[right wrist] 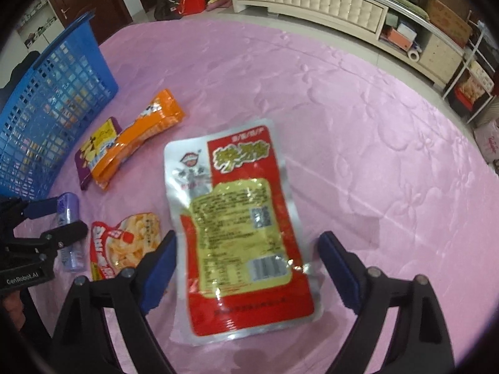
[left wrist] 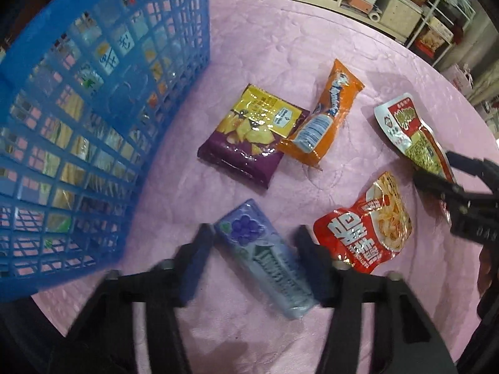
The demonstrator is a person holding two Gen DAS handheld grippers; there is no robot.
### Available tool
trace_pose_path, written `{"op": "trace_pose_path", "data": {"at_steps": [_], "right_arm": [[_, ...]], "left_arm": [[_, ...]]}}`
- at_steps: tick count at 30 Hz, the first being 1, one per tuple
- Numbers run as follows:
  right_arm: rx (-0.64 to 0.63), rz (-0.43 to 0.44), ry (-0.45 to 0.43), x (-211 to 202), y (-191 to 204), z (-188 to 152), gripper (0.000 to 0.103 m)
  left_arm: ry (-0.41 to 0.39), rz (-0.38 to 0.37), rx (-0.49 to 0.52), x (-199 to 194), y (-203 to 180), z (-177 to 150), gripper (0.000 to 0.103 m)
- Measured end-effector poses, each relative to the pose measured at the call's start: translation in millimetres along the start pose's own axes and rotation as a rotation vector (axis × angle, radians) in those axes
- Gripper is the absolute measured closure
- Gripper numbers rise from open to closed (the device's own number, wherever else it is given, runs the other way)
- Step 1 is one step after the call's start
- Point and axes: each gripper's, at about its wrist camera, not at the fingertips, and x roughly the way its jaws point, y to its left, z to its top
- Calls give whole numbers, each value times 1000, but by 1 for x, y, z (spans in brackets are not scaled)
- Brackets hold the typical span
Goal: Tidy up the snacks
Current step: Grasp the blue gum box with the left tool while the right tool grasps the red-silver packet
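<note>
Pink table [right wrist: 343, 99] is carrying everything; blue basket [left wrist: 93, 118] is standing at its left edge with packets already showing through the mesh. Five snacks are still lying loose mid-table: red pouch [right wrist: 237, 227], purple chip bag [left wrist: 246, 137] with orange pack [left wrist: 324, 115] overlapping it, red noodle packet [left wrist: 365, 227], grape box [left wrist: 265, 258]. Step in hand looks like a double pickup. Left gripper [left wrist: 254, 268] is pointing down, straddling the grape box, jaws close in on both sides, but blur is hiding whether the pads are touching. Right gripper [right wrist: 246, 268] is hanging wide open around the red pouch's lower half, pads apart from it. Next move is probably calling for both jaws closing firmly, lifting clear, then carrying over to the basket; the flat pouch is likely needing an edge pinch.
</note>
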Motion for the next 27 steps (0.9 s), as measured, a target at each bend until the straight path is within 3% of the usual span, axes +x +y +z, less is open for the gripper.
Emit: {"op": "trace_pose_path", "data": {"at_steps": [1,4,9,11,15,18,27], "right_arm": [[-5,-2,-2,0,0,0,13],[-24,-49,-20,-1,3,-1,31],[-20,-33,-36,-13,15,-8,51],[-22,-23,-46,-21,22,-9,74],[-35,-105,-38,-20,34,-19,76],[15,-72,-57,-32,37,-27,76],[-6,-117,-139,-93,73,-27,76]], "left_arm": [[0,-10,14,-1,0,0,62],[-3,-28,33,-4,-1,-2,71],[-9,-89,73,-13,-1,-13,74],[-19,-105,100,-16,-4,-20,74],[-41,-137,142,-26,-14,-30,74],[-66,-164,153,-41,-15,-35,74],[-179,-210,216,-99,-3,-36,75]]}}
